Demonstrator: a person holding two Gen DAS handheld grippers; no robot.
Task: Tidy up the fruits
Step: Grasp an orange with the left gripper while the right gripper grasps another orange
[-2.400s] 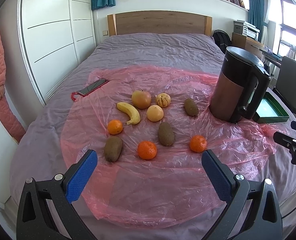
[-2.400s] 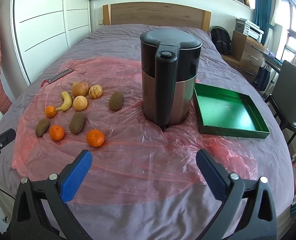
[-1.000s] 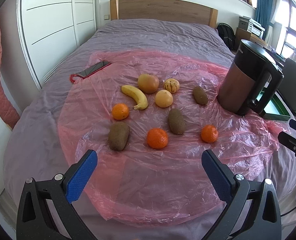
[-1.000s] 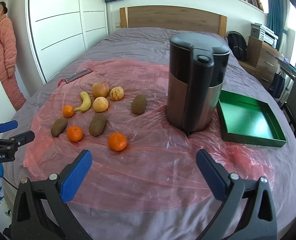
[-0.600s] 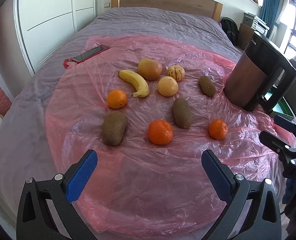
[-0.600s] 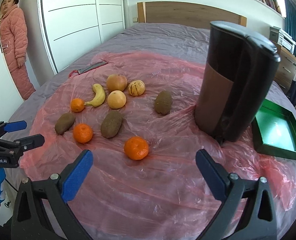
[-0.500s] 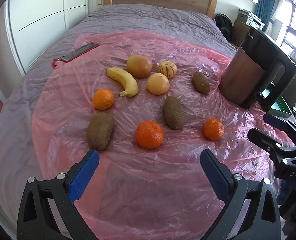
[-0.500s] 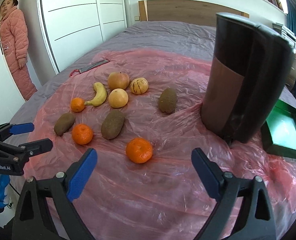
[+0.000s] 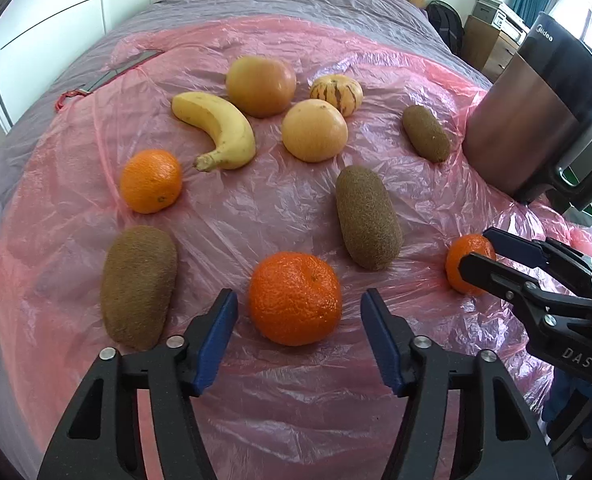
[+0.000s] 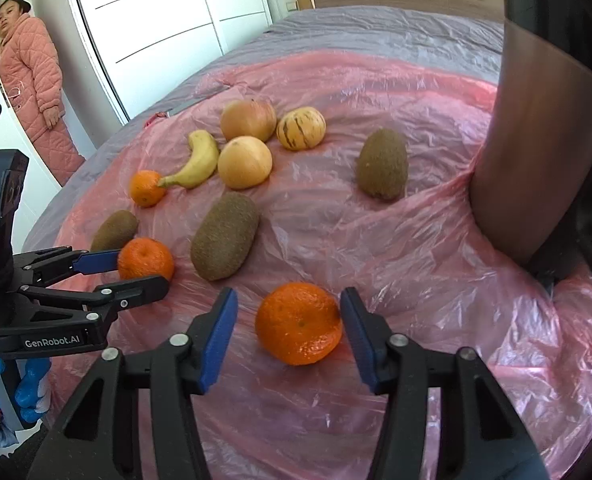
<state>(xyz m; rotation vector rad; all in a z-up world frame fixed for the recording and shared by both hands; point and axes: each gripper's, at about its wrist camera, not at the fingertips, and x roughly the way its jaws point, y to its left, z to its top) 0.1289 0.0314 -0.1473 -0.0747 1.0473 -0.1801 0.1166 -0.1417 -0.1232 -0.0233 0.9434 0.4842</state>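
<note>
Crinkled, glossy pink plastic sheeting (image 9: 296, 208) lies over a smooth mauve bedspread (image 9: 280, 4), and the fruit sits scattered on it. The left gripper (image 9: 297, 314) has its blue-padded jaws either side of a pebbly-skinned mandarin (image 9: 295, 298); they have just been closing, yet a sliver of sheet shows on both sides, so the pads are not pressing it. The right gripper (image 10: 288, 322) likewise brackets a second mandarin (image 10: 299, 323), its jaws just closing too; the right-hand pad looks to be at the peel while the left one stands clear, though the fisheye bend makes contact hard to judge. A third mandarin (image 9: 150, 181) rests near the stem end of a curved, smooth yellow banana (image 9: 216, 130). Three fuzzy brown oblong kiwis lie about: one (image 9: 138, 286) just left of the left gripper, one (image 9: 367, 229) between the two bracketed mandarins, one (image 9: 425, 139) near the kettle (image 9: 535, 120), a cylinder of brushed metal with a black plastic top and handle. Farther back cluster a round, dull orange-pink grapefruit (image 9: 261, 86), a paler round citrus (image 9: 314, 131) and a small cream melon with dark stripes (image 9: 336, 89). A person in a quilted pink suit (image 10: 32, 80) stands by the white wardrobe.
</note>
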